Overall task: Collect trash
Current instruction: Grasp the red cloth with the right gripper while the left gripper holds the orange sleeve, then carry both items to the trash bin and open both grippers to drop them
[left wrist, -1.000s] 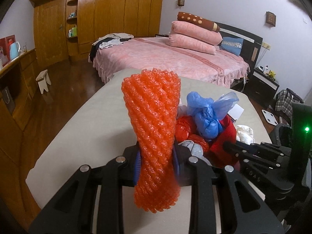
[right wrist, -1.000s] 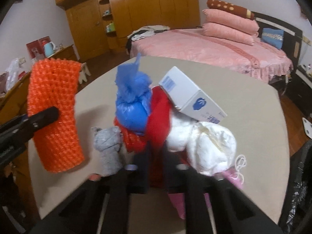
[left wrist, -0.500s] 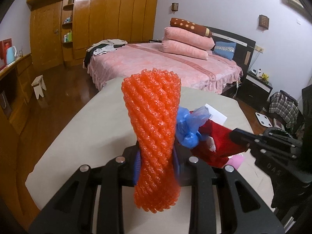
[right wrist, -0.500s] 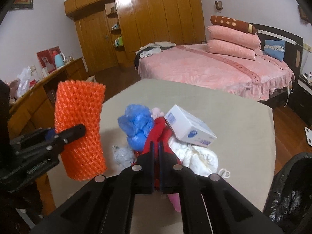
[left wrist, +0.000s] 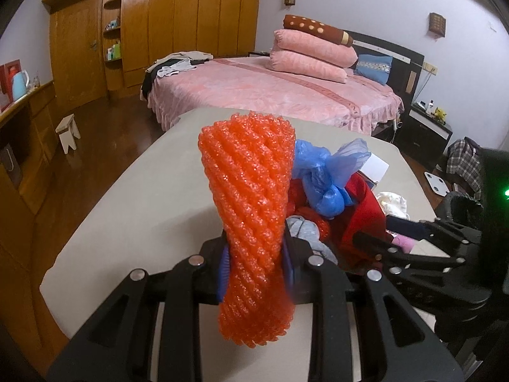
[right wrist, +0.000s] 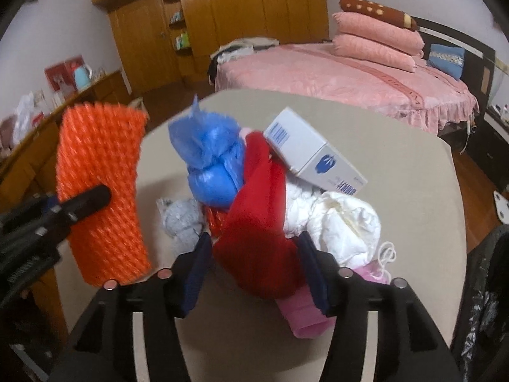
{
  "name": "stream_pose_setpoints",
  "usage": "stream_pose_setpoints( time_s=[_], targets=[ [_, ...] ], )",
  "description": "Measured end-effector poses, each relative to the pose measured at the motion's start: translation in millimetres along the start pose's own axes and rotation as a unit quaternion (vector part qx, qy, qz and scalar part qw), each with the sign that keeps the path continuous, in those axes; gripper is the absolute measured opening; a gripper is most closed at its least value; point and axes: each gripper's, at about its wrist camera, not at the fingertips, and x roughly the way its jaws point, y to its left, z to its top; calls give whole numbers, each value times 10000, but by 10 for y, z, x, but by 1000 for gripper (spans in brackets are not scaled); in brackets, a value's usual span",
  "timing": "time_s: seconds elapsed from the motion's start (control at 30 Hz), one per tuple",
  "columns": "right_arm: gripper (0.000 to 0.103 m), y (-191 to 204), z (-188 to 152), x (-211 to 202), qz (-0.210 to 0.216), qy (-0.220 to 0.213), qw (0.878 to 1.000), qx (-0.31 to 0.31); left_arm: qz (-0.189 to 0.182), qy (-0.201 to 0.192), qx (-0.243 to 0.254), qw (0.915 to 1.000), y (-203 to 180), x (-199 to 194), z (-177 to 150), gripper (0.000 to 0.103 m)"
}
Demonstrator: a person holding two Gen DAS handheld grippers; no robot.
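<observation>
Left hand-held gripper (left wrist: 256,264) clamped on orange foam net (left wrist: 251,216), held above table (left wrist: 143,197). Right hand-held gripper (right wrist: 254,264) spread around red cloth (right wrist: 257,238) in trash pile; best closed low, then lifted gently.

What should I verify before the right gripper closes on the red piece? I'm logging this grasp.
1. Right gripper open: ok.
2. Red cloth between its fingers: ok.
3. White box leans on the pile and may slide when the cloth lifts: not ok.
4. Left gripper shut on orange foam net: ok.
5. Left gripper apart from the pile: ok.
6. Black trash bag open at the mouth: cannot tell.
</observation>
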Motion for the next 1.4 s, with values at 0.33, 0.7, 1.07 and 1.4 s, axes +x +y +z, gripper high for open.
stream_pose_setpoints(
  time_s=[0.33,0.7,1.07,1.4],
  targets=[
    [2,33,82,-408,426,-439,9981,-39,-91,-146,18,9999,-70,-123,70,26],
    [2,-216,359,-1229,545,-1246,9906,158,-458,-438,193,9978,-379,-409,234,26],
    [2,-728,266,-2015,-38,-1731,9841,397,-1263,-446,666,9887,-1141,-530,249,26],
    [2,-1549,-101,-2409,-1029,-1717,9746,1005,-2079,-431,1305,9684,-2129,-498,137,26]
  ],
)
